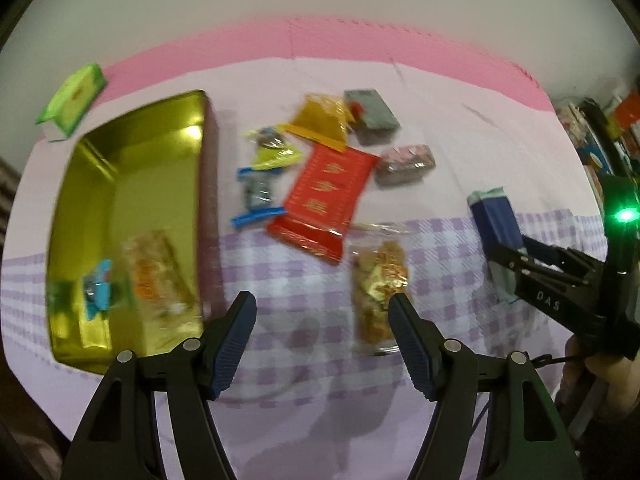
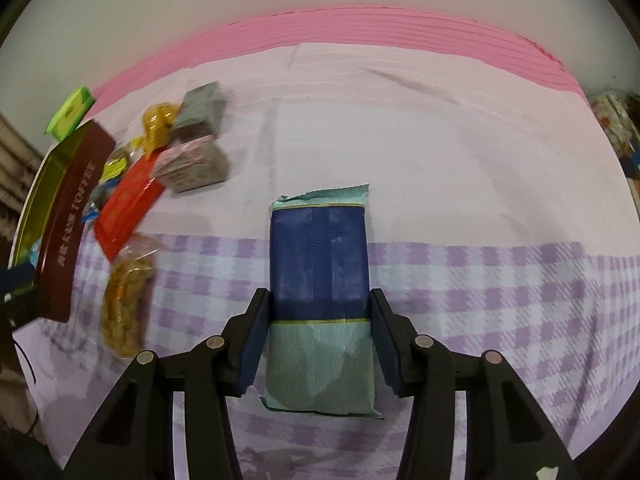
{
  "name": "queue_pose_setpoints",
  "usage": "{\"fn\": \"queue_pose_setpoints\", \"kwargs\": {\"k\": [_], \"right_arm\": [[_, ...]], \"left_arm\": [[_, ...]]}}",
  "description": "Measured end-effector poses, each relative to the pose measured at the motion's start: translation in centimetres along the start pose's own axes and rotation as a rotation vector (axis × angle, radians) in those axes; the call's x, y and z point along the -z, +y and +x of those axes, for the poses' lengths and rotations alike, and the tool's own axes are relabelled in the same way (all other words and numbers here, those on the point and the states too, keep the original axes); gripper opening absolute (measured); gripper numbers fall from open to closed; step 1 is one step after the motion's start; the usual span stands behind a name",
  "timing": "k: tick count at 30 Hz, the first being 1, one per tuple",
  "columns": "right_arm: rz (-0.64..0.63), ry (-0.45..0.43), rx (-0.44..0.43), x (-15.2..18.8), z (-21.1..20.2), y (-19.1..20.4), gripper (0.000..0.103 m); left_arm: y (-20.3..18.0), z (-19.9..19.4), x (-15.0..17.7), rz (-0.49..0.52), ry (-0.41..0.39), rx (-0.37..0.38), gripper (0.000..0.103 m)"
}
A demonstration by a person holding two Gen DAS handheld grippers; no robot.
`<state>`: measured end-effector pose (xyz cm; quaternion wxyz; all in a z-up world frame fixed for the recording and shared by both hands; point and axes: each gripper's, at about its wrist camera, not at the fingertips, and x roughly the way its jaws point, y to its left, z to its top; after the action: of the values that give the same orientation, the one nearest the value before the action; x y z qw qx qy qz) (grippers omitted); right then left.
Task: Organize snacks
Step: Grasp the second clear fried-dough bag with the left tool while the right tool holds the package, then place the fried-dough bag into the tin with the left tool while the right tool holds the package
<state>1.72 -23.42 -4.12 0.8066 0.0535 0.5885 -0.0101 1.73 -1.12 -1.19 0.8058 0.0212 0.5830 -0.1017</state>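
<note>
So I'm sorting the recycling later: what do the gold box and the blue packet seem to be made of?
Gold box: probably tin-plated metal, glossy, given the bright mirror-like glare inside. Blue packet: likely plastic film, matte to satin, with a crimped zigzag end seal and embossed teal pattern.

The contents of the gold tin [image 1: 120,184] are smeared by blur and cannot be identified. Beside the tin, the snack pile [image 2: 160,160] is blurred, its print unreadable. The tin's left side is cut off in the right wrist view.
</note>
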Motion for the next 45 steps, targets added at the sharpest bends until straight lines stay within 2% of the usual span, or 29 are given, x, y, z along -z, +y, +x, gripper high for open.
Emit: {"fn": "queue_pose_setpoints", "kwargs": {"k": [3, 6, 13, 17, 19, 26, 31, 39, 45], "right_arm": [[0.014, -0.014, 0.020, 0.1, -0.1, -1.0, 0.046], [0.034, -0.016, 0.005, 0.4, -0.3, -2.1, 0.046], [0.039, -0.018, 0.004, 0.7, -0.5, -2.6, 0.046], [0.036, -0.018, 0.006, 0.6, -0.5, -2.4, 0.046], [0.035, -0.018, 0.006, 0.6, -0.5, -2.6, 0.046], [0.035, -0.016, 0.008, 0.6, -0.5, -2.4, 0.046], [0.032, -0.015, 0.014, 0.7, -0.5, -2.3, 0.046], [0.022, -0.002, 0.038, 0.5, 0.0, -1.3, 0.047], [0.006, 0.006, 0.067, 0.6, 0.2, -0.7, 0.047]], "left_arm": [[-1.0, 1.0, -0.3, 0.007, 0.015, 0.015, 0.069], [-1.8, 1.8, -0.7, 0.007, 0.028, 0.038, 0.069], [-3.0, 4.2, -1.2, 0.009, 0.074, 0.016, 0.069], [-3.1, 5.2, -1.3, -0.011, 0.088, 0.012, 0.065], [-3.3, 5.4, -1.3, -0.009, 0.092, 0.013, 0.058], [-3.7, 6.1, -1.4, 0.002, 0.100, 0.015, 0.046], [-4.2, 6.3, -1.3, 0.015, 0.097, 0.010, 0.041], [-4.5, 5.7, -0.5, 0.029, 0.096, 0.018, 0.040], [-3.9, 3.6, 0.2, 0.029, 0.072, 0.026, 0.040]]}}
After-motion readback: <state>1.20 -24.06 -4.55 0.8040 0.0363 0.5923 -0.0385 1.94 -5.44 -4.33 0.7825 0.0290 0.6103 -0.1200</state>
